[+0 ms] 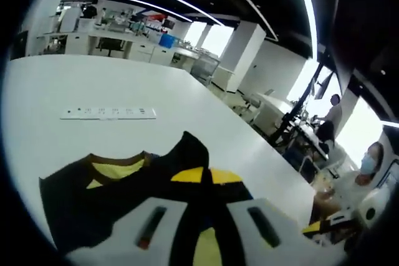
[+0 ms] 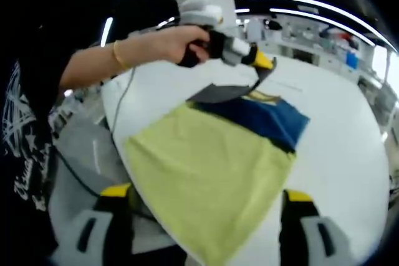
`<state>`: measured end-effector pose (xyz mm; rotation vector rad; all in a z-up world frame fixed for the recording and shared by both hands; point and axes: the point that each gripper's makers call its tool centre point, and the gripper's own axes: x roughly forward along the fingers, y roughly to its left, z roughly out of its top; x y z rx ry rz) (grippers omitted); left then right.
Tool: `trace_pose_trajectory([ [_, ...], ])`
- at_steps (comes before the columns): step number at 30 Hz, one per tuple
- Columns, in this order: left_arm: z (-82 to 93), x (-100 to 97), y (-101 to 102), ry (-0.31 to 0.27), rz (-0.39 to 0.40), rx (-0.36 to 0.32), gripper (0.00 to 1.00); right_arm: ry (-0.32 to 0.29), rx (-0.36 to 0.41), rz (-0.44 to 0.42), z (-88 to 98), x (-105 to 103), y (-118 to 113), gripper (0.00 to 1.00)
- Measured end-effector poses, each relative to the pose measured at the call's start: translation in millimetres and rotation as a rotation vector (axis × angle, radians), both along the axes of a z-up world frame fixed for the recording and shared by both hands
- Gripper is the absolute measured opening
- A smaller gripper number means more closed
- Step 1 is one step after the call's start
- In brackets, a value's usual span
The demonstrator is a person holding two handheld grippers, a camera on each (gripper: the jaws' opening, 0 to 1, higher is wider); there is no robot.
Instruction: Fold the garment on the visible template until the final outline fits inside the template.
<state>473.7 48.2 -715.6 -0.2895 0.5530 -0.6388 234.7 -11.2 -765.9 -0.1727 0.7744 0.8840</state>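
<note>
The garment lies on the white table (image 2: 349,154). Its yellow body (image 2: 206,166) faces me and a navy part (image 2: 262,116) lies beyond it. A person's hand holds my left gripper (image 2: 265,66) at the garment's far edge, where it is shut on a dark flap (image 2: 218,95) lifted off the table. In the left gripper view, dark and yellow cloth (image 1: 124,185) runs up between the jaws of my left gripper (image 1: 209,216). My right gripper (image 2: 206,216) stands wide open over the garment's near yellow edge, with its jaws on either side of the cloth.
A white power strip (image 1: 109,113) lies on the table (image 1: 93,79) beyond the garment. Desks and shelves stand at the back, and seated people (image 1: 368,166) are to the right. The holder's arm (image 2: 112,60) and a hanging cable (image 2: 118,110) are at the table's left edge.
</note>
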Motion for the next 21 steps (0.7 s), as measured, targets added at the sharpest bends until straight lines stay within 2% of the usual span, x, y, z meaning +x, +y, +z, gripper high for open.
trace_pose_trajectory([
  [9, -9.0, -12.0, -23.5, 0.010, -0.060, 0.024, 0.00, 0.008, 0.003, -0.003, -3.6, -1.6, 0.1, 0.99],
  [17, -33.9, -21.0, -40.9, 0.038, -0.103, 0.062, 0.00, 0.012, 0.010, -0.007, -6.0, 0.0, 0.9, 0.99],
  [21, -46.8, -19.3, -45.6, 0.064, -0.096, 0.079, 0.00, 0.017, 0.009, -0.002, -9.1, -0.8, 1.9, 0.99],
])
